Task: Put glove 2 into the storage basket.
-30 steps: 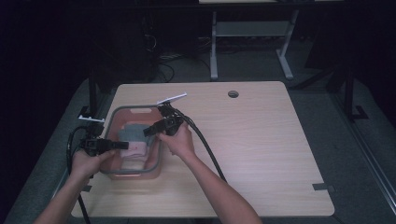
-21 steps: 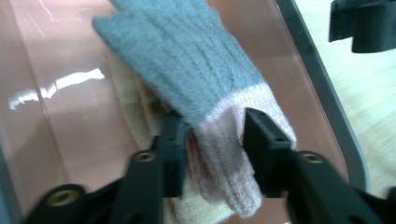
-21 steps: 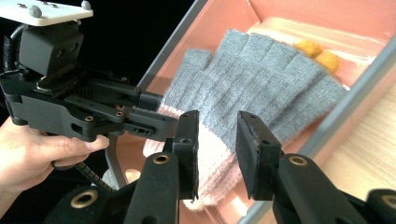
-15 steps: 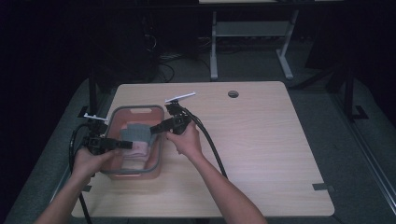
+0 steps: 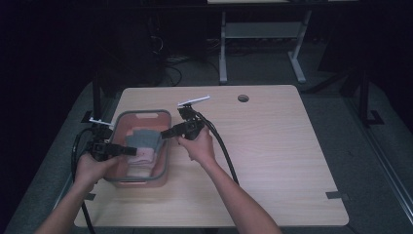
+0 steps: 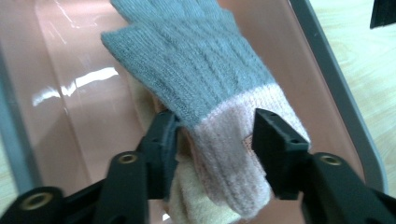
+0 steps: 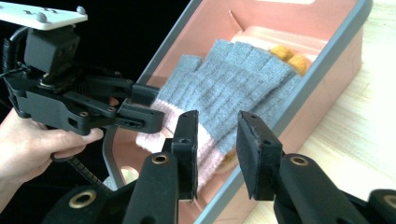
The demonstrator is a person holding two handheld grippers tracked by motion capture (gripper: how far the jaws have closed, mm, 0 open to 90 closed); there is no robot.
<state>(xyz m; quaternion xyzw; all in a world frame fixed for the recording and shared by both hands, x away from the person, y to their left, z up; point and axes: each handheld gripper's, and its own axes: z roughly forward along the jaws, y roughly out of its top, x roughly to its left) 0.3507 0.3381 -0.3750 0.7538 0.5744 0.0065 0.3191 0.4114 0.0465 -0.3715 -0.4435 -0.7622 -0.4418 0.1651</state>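
A grey knitted glove [image 6: 196, 70] with a pink cuff lies in a pink bin [image 5: 141, 113] with a grey rim, at the table's left. My left gripper [image 6: 215, 135] reaches into the bin from its left side. Its jaws have just been opening and now stand apart on either side of the pink cuff, open. Under the glove lie a cream knit [image 6: 187, 205] and something orange-yellow [image 7: 289, 56]. My right gripper [image 7: 217, 140] hovers at the bin's right rim [image 7: 317, 60], open with nothing between its jaws. From there I see the left gripper [image 7: 154, 108] at the glove [image 7: 238, 79].
The bin stands on a light wooden table [image 5: 272, 146] with a round cable hole [image 5: 243, 98] near its far edge. Black cables [image 5: 221, 146] trail from both grippers. The table's right half is bare wood, and the surroundings are dark.
My right gripper has drawn back to the right, from over the bin's inside to its right rim. The left hand has stayed where it was.
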